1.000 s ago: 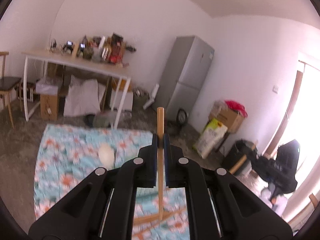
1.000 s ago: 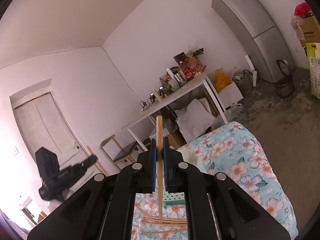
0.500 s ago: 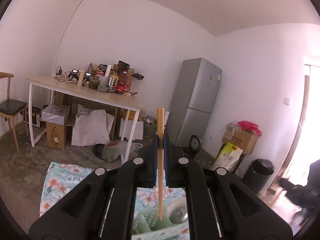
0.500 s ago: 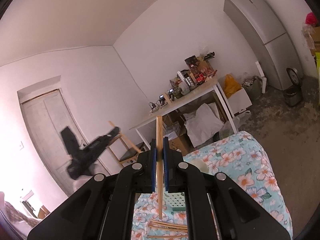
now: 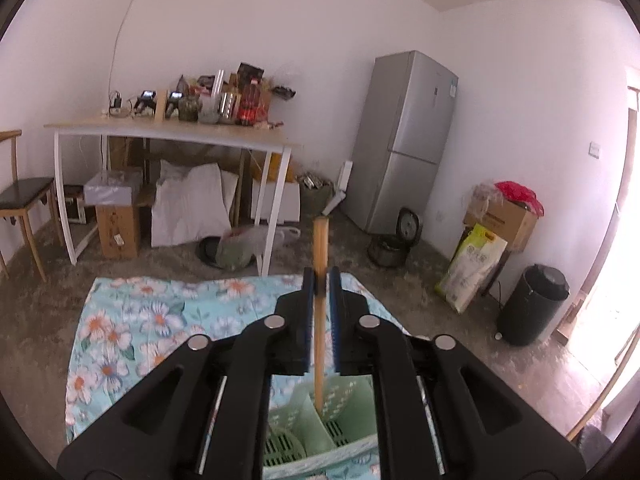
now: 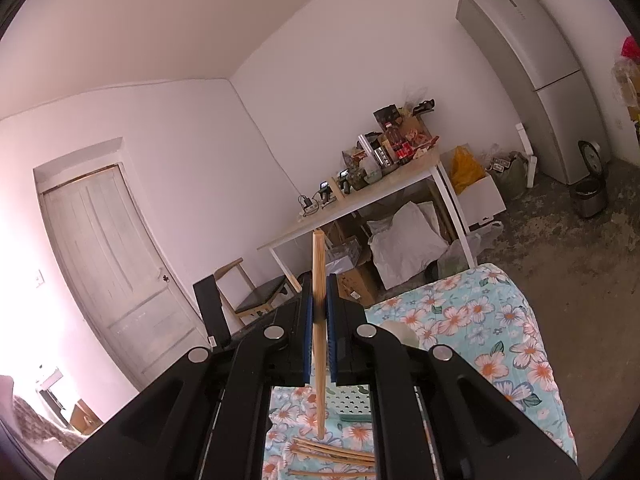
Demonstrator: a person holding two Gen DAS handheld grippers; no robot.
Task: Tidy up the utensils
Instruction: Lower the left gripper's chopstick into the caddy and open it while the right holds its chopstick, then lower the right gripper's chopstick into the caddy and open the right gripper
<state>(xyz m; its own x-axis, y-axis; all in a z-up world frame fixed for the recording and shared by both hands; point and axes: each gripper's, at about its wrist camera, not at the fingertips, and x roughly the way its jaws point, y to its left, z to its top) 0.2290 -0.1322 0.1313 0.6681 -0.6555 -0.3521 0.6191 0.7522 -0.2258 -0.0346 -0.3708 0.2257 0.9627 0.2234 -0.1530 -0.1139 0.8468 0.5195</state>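
Observation:
My left gripper (image 5: 321, 280) is shut on a wooden chopstick (image 5: 320, 248) held upright. Its lower tip hangs inside a pale green slotted utensil holder (image 5: 344, 416) that sits on the floral cloth (image 5: 132, 324). My right gripper (image 6: 319, 292) is shut on another wooden chopstick (image 6: 318, 264), also upright, above several loose chopsticks (image 6: 332, 452) lying on the cloth (image 6: 480, 328). A green perforated holder (image 6: 352, 400) shows between the right fingers; the left gripper's black body (image 6: 208, 308) shows at left.
A white-legged table (image 5: 172, 132) with clutter stands behind, boxes and bags under it. A grey fridge (image 5: 404, 140), a wooden chair (image 5: 20, 196), a black bin (image 5: 532, 304) and a white door (image 6: 108, 268) surround the cloth. A pale round object (image 6: 396, 332) lies on the cloth.
My left gripper has moved over the green holder and lowered its chopstick tip into it. My right gripper has held its chopstick nearly still, tilting slightly.

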